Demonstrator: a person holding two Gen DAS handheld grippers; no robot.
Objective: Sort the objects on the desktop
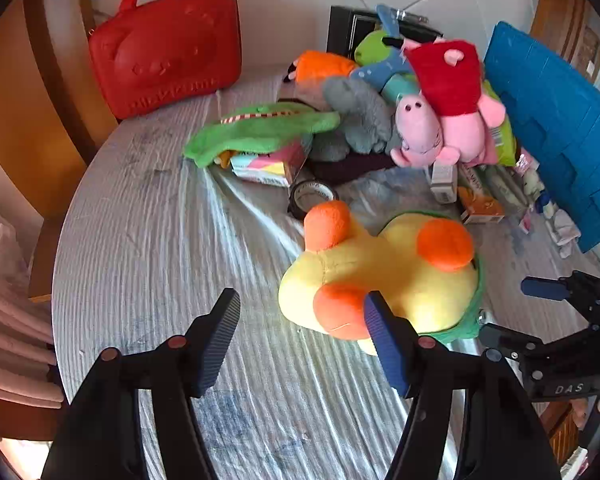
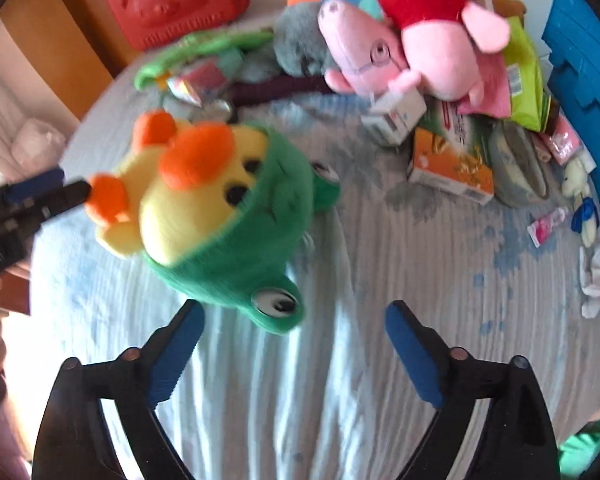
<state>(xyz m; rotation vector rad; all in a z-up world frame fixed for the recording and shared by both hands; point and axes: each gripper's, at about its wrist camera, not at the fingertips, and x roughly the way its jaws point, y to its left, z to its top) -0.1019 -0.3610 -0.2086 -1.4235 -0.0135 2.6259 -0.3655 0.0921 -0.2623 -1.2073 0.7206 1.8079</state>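
Because the yellow plush duck with orange feet and a green frog hood (image 1: 380, 276) is stuffed fabric, I judge it light, soft and squashy — nothing to break, little to slip, though a shallow pinch on loose pile could pull free. It lies on the pale ribbed tablecloth (image 1: 160, 240), just ahead of my left gripper (image 1: 300, 324) and off to its right, one orange foot touching or overlapping the tip of my right-hand finger; I cannot tell which. Those jaws are spread wide, with nothing between them. Seen from my right gripper (image 2: 292, 340), the duck sits ahead and to the left of the gap, the hood's bulging eye near my left finger. These jaws too stand well apart, empty. Both grippers are angled down over the cloth, pointing towards the toy from opposite sides. I would take hold across the hood's thick rim or the body — not a foot. Beyond the duck is the heap of plush toys and cartons (image 1: 400, 120).
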